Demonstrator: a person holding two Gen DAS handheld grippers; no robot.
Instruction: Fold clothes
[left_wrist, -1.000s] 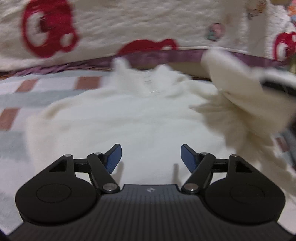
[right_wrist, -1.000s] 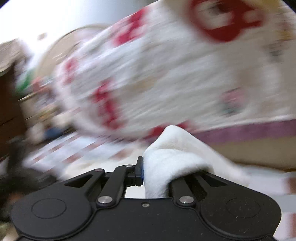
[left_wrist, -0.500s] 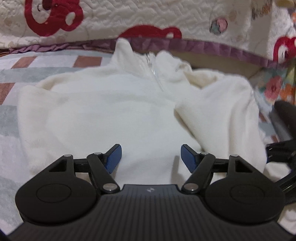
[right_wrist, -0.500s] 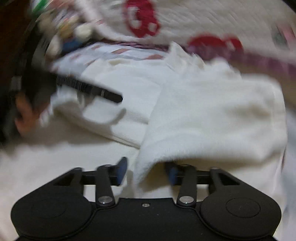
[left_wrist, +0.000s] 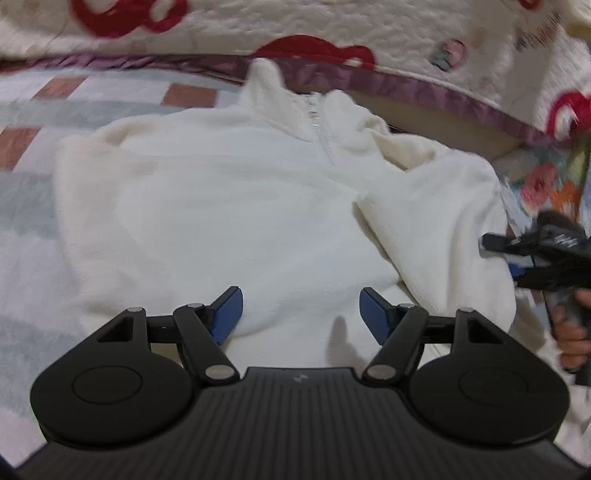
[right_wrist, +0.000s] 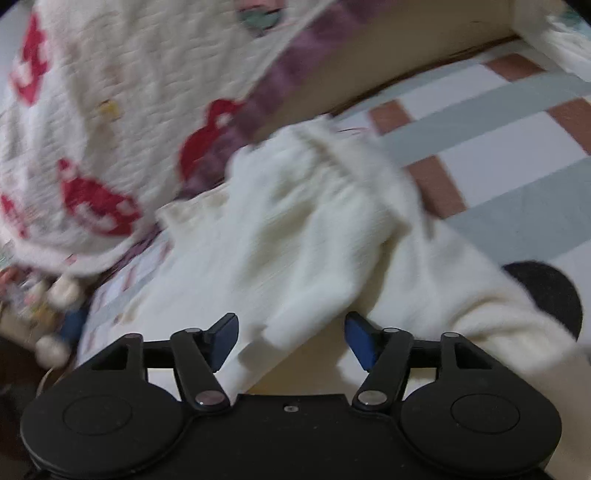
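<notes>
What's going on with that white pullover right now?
A person is folding a white fleece pullover laid flat on a striped bedcover. One sleeve lies folded over the body. The right gripper has just been opening, and the sleeve's end lies loose between its jaws. The left gripper hovers open over the hem.

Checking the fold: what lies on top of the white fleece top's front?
One sleeve lies folded across the front of the fleece top, beside the zip. The part of the front beneath that sleeve is covered, so unseen.

Soft indoor light, motion blur, fisheye.
</notes>
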